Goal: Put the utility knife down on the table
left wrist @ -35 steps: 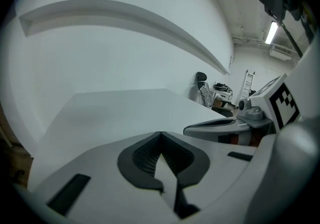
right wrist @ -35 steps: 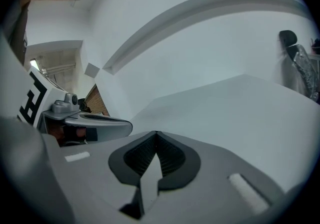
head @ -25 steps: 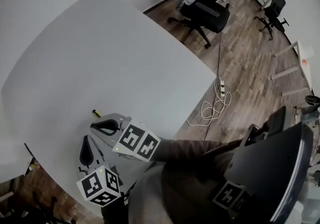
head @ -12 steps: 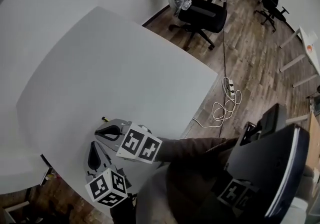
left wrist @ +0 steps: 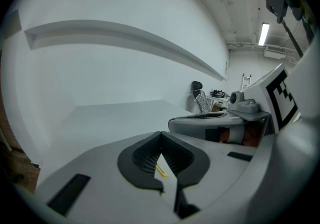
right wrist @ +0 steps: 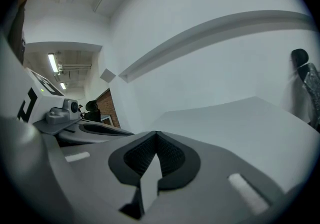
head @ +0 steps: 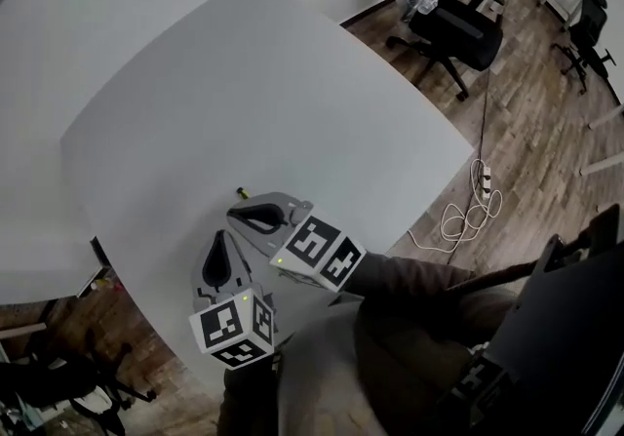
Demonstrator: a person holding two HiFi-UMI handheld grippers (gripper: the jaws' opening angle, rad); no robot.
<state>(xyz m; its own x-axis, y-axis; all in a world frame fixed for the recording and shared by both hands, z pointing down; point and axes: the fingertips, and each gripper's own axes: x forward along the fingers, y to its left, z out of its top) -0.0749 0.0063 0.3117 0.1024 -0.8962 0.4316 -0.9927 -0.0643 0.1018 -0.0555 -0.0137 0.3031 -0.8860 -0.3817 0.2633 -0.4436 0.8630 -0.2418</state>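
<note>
The utility knife [head: 240, 192], small, yellow and black, lies on the white table [head: 244, 83] near its front edge. My right gripper [head: 235, 215] sits just behind it with the tip pointing left; its jaws are shut and hold nothing. My left gripper [head: 217, 240] hovers below it, pointing up the table, also shut and holding nothing. In the left gripper view, a yellow sliver of the knife [left wrist: 161, 170] shows on the table past the shut left gripper [left wrist: 160, 138]. The right gripper view shows only the right gripper [right wrist: 156, 138] and bare table beyond.
The table's right edge drops to a wood floor with a black office chair [head: 458, 29] and a white cable with a power strip [head: 473, 210]. A wall runs along the table's far left. A dark sleeve [head: 419, 278] trails behind the right gripper.
The head view has shifted, so everything sits further right and higher in the frame. Both grippers and the knife keep the same places relative to each other.
</note>
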